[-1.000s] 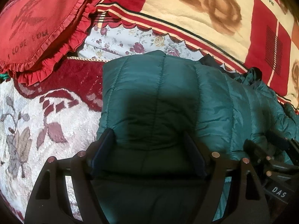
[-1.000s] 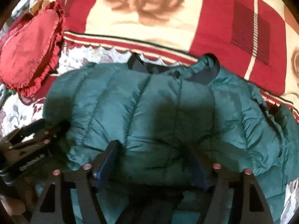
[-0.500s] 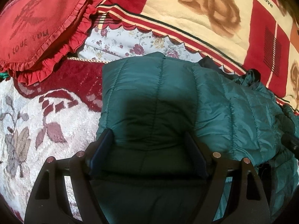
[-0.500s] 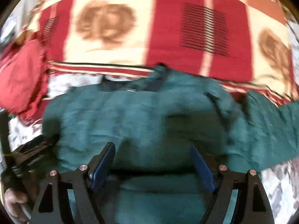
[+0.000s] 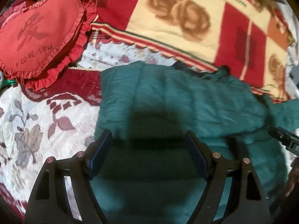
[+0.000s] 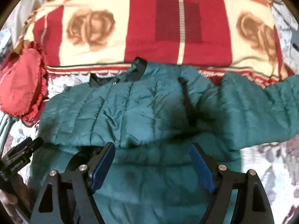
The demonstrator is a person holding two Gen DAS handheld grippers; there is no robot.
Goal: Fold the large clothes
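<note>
Sprawling across a bed (image 5: 43, 112) with a floral cover, a red-and-cream rose blanket (image 6: 149, 28) lay beyond both tools, banked at the far side. Just ahead of and beneath the left hand-held gripper (image 5: 149, 149) and the right hand-held gripper (image 6: 152, 160) lay the teal puffer jacket (image 6: 130, 112), one side apparently folded over the body, probably to narrow it for the next fold. One sleeve (image 6: 261, 108) stretched away, right of the right tool, seemingly not yet tucked in. A heart-shaped red cushion (image 5: 41, 37) sat to the far left, clear of the work. Both tools stood with jaws wide apart, gripping nothing, above the fabric.
</note>
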